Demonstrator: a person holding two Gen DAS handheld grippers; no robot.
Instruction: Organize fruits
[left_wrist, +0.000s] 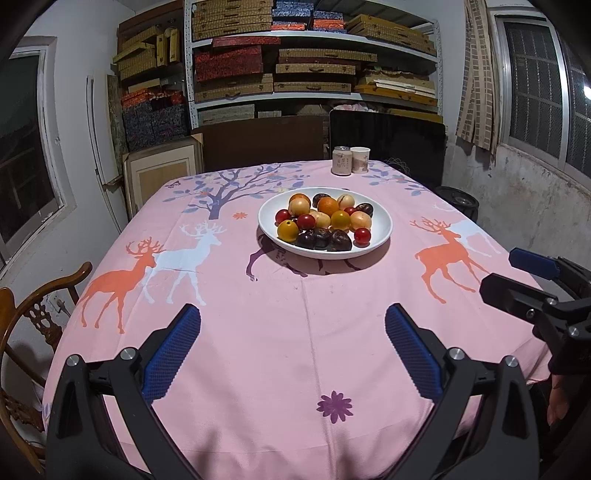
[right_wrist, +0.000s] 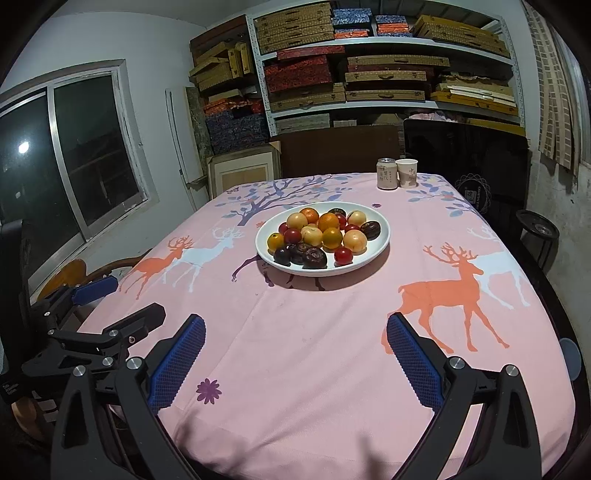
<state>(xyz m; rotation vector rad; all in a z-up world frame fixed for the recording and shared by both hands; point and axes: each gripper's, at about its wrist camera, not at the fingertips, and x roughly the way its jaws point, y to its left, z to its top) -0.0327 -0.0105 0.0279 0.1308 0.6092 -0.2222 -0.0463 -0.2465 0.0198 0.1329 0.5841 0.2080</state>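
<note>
To the far left of the left gripper (left_wrist: 291, 347) a wooden chair (left_wrist: 40, 314) stands at the edge of the surface (left_wrist: 295, 369), which is covered by a pink cloth printed with deer. The left gripper hangs over the near part of the surface with its blue pads spread wide and nothing between them. Straight ahead of both grippers, well apart from them, sits the white plate (left_wrist: 325, 254) heaped with fruits (left_wrist: 323, 221): orange, yellow, red and dark ones. The cloth between grippers and plate is bare. Beyond the plate, near the far edge, a can (left_wrist: 341, 160) and a paper cup (left_wrist: 360, 159) stand just beside each other. The right gripper (right_wrist: 295, 350) hovers beside the left, likewise spread and holding nothing.
</note>
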